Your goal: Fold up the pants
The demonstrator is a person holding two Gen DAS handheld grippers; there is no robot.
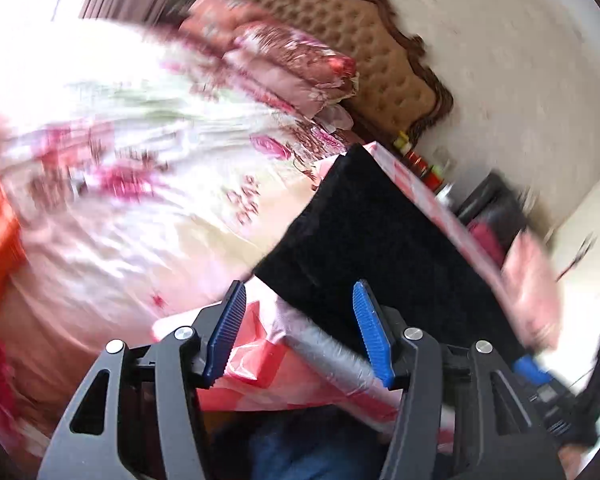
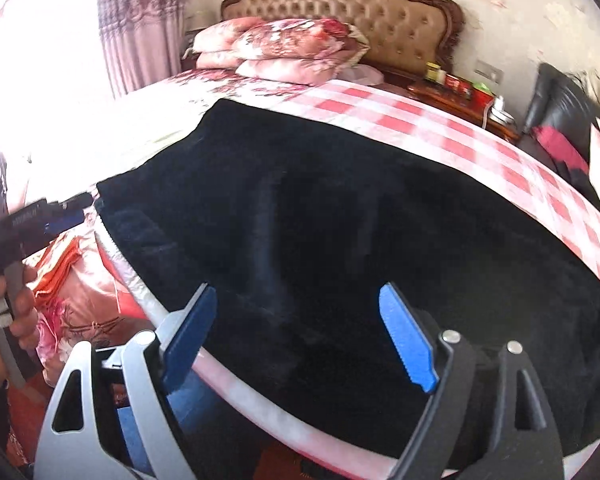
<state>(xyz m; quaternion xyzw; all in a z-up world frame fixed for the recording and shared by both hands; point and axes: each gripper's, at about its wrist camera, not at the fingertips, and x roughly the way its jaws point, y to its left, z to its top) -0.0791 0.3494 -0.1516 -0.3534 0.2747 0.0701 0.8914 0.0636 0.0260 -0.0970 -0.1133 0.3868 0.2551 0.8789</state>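
Black pants (image 2: pixel 320 216) lie spread flat on a pink checked board (image 2: pixel 440 128) on the bed. My right gripper (image 2: pixel 300 332) is open, its blue pads just above the pants' near edge, holding nothing. In the blurred left wrist view the pants (image 1: pixel 380 240) lie ahead and to the right. My left gripper (image 1: pixel 300 328) is open and empty near the pants' corner and the board's edge. The left gripper also shows in the right wrist view (image 2: pixel 56 216), at the far left beside the pants' left corner.
A floral bedspread (image 1: pixel 120 160) covers the bed, with stacked pillows (image 2: pixel 284 48) by a tufted headboard (image 2: pixel 340 4). A nightstand with jars (image 2: pixel 456 88) and a dark chair (image 2: pixel 560 120) stand at right. An orange-pink quilt (image 2: pixel 72 280) hangs at the bed's left side.
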